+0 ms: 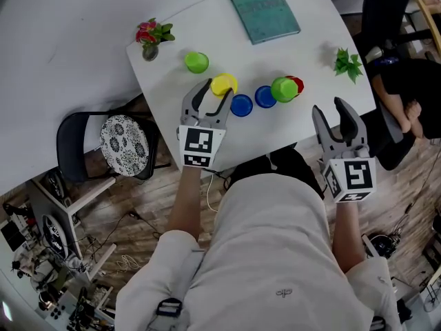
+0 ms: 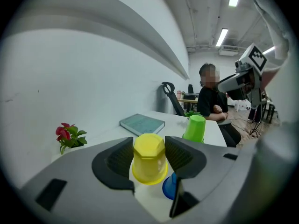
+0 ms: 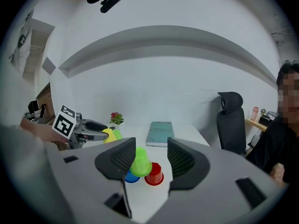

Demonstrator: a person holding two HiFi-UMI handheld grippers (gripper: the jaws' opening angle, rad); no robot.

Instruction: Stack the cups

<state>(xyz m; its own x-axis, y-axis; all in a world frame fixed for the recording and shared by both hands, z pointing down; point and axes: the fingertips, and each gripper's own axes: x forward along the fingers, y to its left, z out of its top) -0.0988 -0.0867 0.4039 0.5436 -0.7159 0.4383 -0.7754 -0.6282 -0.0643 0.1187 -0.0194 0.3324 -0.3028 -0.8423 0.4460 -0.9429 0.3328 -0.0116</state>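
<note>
Left tongs (image 1: 218,87), clamped on the upturned yellow cup (image 2: 149,158), hold it just above the desk (image 1: 310,19); right tongs (image 1: 329,109) gape empty. I judge this the carry step: next, lower it squarely over a blue cup (image 1: 241,105).

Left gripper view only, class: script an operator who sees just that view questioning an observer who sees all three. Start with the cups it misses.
Operator: I hold a yellow cup and see one blue cup and one green cup. Any others?
Observer: A red cup stands right beside that green cup, hidden behind it from you.
Operator: Only one green?
Observer: No, a second green cup stands near the flowers.
Operator: Is the right gripper busy?
Observer: No, the right gripper is open and holds nothing.
</note>
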